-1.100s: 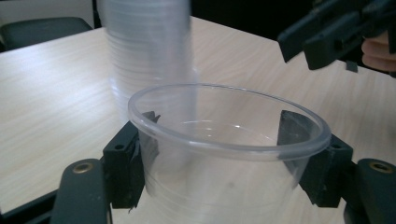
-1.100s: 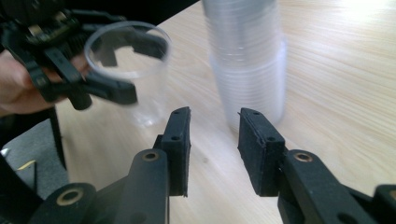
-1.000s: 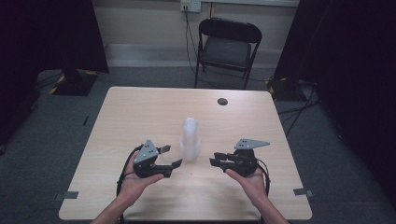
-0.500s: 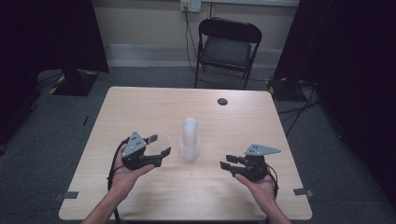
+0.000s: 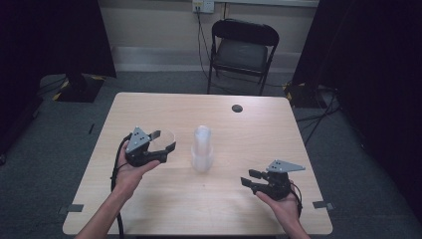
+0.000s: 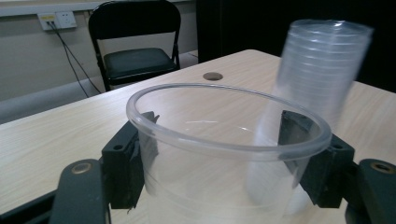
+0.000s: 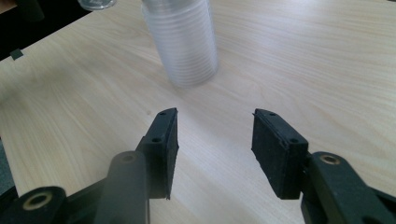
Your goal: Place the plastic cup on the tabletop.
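Your left gripper (image 5: 161, 142) grasps a single clear plastic cup (image 5: 162, 139): in the left gripper view the two black pads press on opposite sides of the cup (image 6: 219, 154) just below its rim, and the cup stands upright with its mouth up. In the high view your left hand (image 5: 130, 169) carries this gripper from under, palm up, with the forearm coming in from the bottom edge and slanting toward the middle of the tabletop (image 5: 149, 107). The gripper lies about level and its jaws point to the right, toward the stack of clear plastic cups (image 5: 202, 148). The held cup is over the left half of the tabletop, near the stack but apart from it; I cannot tell if its bottom touches the wood.

The stack stands upright close to the middle of the tabletop, between your two grippers.

Your right gripper (image 5: 250, 179) is released. In the right gripper view its jaws stand wide apart over bare wood with nothing between them, and they have just been opening. Your right hand (image 5: 283, 201) holds it from below near the front right corner, jaws pointing left toward the stack (image 7: 182, 39), well apart from it.

A small dark round hole (image 5: 237, 108) sits near the far edge of the tabletop, and a black folding chair (image 5: 244, 50) stands behind it.
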`<state>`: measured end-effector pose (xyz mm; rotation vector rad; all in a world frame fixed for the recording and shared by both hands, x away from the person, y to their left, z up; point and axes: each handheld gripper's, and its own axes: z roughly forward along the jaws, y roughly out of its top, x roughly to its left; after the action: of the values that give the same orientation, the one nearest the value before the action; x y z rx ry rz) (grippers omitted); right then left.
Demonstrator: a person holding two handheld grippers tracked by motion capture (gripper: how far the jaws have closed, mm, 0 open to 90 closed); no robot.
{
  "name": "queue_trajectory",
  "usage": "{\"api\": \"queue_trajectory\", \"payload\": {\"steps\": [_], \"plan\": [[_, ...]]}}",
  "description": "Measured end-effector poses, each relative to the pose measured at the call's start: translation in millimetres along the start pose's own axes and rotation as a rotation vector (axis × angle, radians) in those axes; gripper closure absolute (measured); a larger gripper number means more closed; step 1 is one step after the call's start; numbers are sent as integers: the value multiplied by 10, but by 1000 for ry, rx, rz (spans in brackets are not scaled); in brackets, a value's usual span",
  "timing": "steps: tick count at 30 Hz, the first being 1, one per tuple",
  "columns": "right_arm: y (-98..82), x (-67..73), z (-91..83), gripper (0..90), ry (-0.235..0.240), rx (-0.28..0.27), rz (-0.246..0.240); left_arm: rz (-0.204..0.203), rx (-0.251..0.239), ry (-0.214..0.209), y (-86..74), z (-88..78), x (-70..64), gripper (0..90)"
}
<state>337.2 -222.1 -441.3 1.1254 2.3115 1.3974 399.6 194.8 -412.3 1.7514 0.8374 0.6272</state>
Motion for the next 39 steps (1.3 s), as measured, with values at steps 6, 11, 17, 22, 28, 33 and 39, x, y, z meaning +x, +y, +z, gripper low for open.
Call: {"api": "queue_trajectory", "payload": {"steps": [6,11,17,22,28,33,39], "plan": [[-60,-41,-22,481,-14,-15,22,-16,-7,31,-29,136,147,284],[-68,-59,-11,476,-19,-19,21,-28,-9,55,-95,269,263,281],[-78,-55,11,473,-21,-12,23,-55,-2,76,-174,375,349,277],[-95,-60,35,473,-16,-1,24,-88,-29,97,-217,460,397,276],[-82,-59,29,480,-7,-3,20,-111,19,104,-328,582,463,273],[-90,-54,46,481,-3,4,17,-122,27,120,-363,626,490,271],[-85,-56,48,480,1,2,19,-124,72,118,-416,679,494,273]]}}
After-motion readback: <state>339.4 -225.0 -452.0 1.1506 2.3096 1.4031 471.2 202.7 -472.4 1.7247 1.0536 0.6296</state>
